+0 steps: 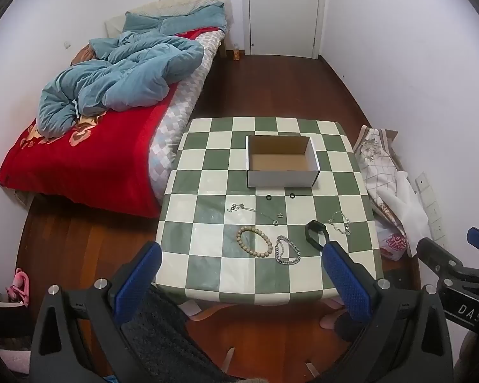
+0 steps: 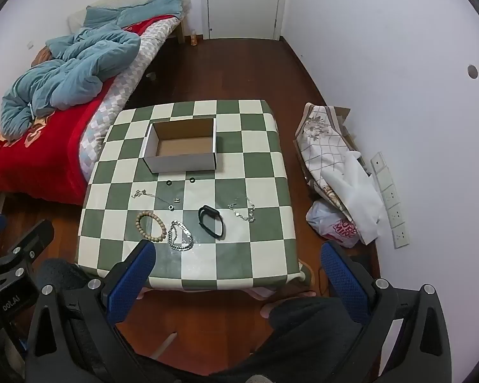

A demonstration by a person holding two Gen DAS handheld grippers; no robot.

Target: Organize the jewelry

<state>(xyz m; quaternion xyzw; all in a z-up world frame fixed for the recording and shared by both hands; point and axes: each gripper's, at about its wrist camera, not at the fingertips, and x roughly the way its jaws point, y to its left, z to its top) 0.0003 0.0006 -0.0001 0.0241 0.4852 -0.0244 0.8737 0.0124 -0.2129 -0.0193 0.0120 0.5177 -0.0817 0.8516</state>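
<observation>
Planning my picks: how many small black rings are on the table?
2. Both lie just in front of the open box: left ring and right ring, apart from each other. Tiny silver pieces nearby are unclear.

Readable only in fragments. At the lower right edge of the left wrist view, white letters "DAS" on the black body of the right tongs; at the lower left edge of the right wrist view, white lettering "Gen…oot.AI", partly cut off, on the black body of the left tongs. At right in both views, red print on a white plastic bag on the floor, too crumpled to read.
</observation>
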